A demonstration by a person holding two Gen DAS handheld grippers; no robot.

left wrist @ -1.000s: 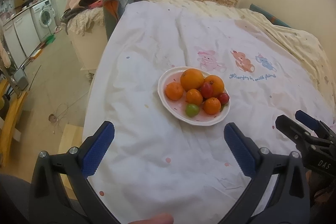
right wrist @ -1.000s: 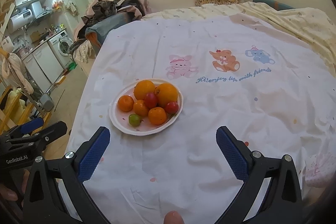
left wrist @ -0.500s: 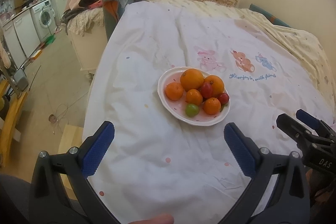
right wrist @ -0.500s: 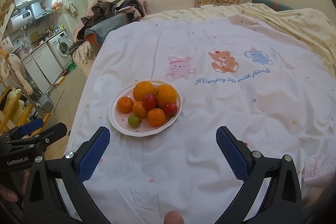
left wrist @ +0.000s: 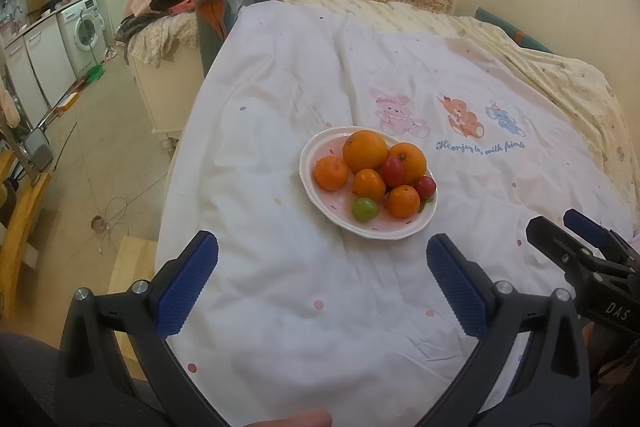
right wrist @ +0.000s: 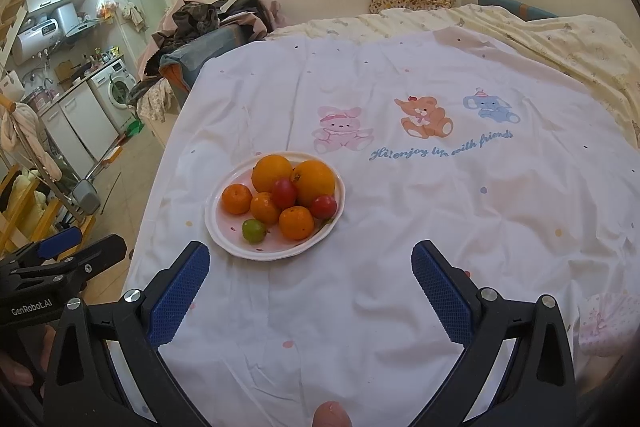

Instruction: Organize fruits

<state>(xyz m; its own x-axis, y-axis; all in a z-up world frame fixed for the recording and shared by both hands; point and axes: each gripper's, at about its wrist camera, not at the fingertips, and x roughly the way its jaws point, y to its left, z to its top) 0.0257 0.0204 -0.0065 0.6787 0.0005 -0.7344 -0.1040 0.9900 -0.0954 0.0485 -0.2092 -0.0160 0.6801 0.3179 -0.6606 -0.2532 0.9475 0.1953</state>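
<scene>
Little had moved since the earlier frames: from my right wrist camera the plate point(right wrist: 224, 241) had slid a touch lower and leftward in view, while my left wrist view had stayed as it was.

Working left to right, my left gripper point(left wrist: 320, 259) hung above the white bedsheet point(left wrist: 280, 307) with its blue-padded fingers point(left wrist: 186, 283) spread wide and nothing between them. The plate point(left wrist: 308, 163) sat on the sheet ahead of those fingers, nearer the right finger than the left, and apart from both. It held two large oranges point(left wrist: 365, 151), three smaller tangerines point(left wrist: 331, 173), two red plum-like fruits point(left wrist: 392, 171) and one small green fruit point(left wrist: 365, 209) at the near rim, all bunched and touching.

My right gripper point(right wrist: 310, 267) was likewise spread wide and empty above the sheet. From there the plate lay ahead and just beyond the left finger point(right wrist: 178, 293), with the green fruit point(right wrist: 254, 231) closest to it. Further right, beyond the fingers, ran the printed cartoon animals point(right wrist: 424, 117) and a line of blue script. Each gripper showed at the edge of the other's view, well apart.
</scene>
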